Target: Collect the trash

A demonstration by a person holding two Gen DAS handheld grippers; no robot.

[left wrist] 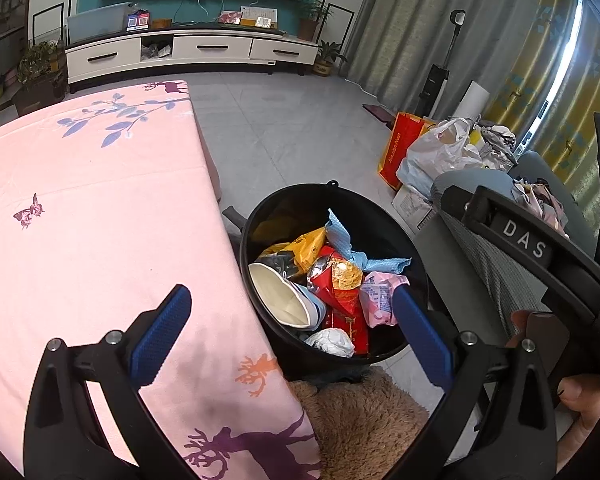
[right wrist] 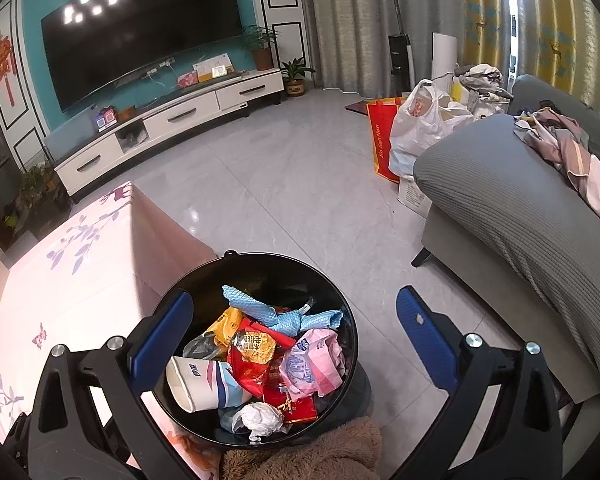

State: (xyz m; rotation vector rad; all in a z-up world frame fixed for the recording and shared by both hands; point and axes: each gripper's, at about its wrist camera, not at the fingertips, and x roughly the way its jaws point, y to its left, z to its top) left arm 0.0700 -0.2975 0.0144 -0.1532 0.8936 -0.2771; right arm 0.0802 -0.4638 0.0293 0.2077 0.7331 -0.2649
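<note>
Both hand-held grippers, left (left wrist: 292,332) and right (right wrist: 294,336), hover spread apart, empty, above the trash-filled bin (right wrist: 340,312).

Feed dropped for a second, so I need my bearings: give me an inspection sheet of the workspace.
Surface: pink tablecloth, no loose trash in view.
Job's things: black bin beside table holds paper cup, blue cloth, red wrapper, pink wrapper, crumpled tissue.
Clutter: bags on floor; clothes on sofa.
Grippers: left tool and right tool both open, empty.
Cables: wires under TV.
Surroundings: TV cabinet, curtains.
</note>
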